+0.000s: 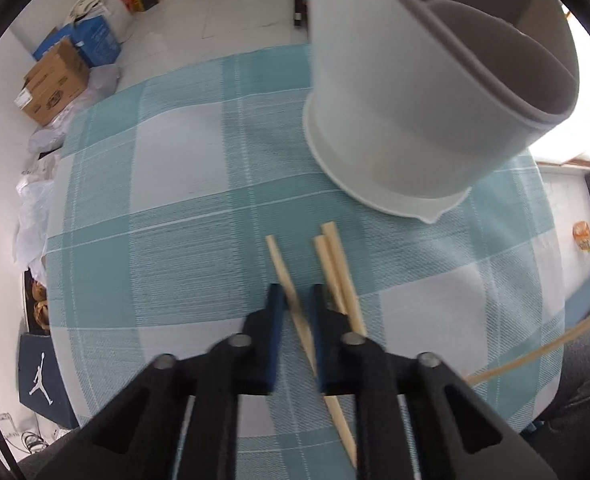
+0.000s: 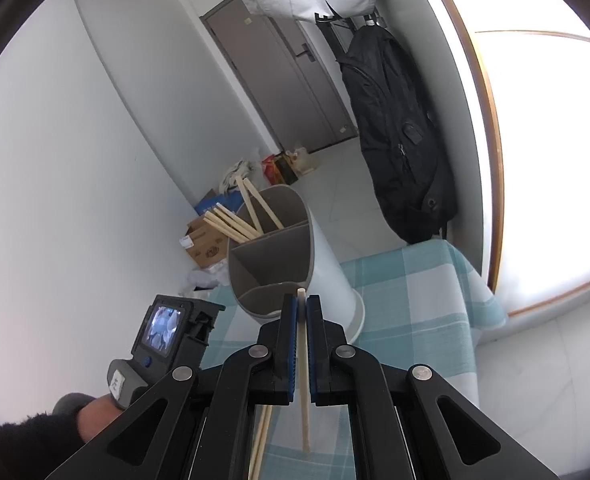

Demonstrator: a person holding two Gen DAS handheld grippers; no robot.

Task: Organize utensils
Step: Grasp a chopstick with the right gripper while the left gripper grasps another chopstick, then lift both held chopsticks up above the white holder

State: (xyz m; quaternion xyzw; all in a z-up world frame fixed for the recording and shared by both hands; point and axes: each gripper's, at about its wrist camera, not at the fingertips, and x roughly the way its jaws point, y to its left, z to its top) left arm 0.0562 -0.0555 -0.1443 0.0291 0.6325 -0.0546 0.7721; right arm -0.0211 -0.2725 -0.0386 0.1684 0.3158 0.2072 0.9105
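Wooden chopsticks were about half sorted at this point, I'd say. Several chopsticks (image 2: 235,218) already stood in the far compartment of the grey holder (image 2: 291,256), which sat on the bench (image 2: 415,292) with its checked cloth; the two nearer compartments looked empty.

Right claw (image 2: 301,306) was clamped on a single chopstick (image 2: 304,380), tip poking out just short of the holder's rim, so that one seemed next to go in.

Left claw (image 1: 295,300) pointed down at the bench, with its fingers pinched on another stick (image 1: 285,276) that was blurry in the shot. Two more loose ones (image 1: 337,264) lay touching each other just beside it, near the holder's base.

So roughly: a bunch in, two in hand, at least two left on the cloth.
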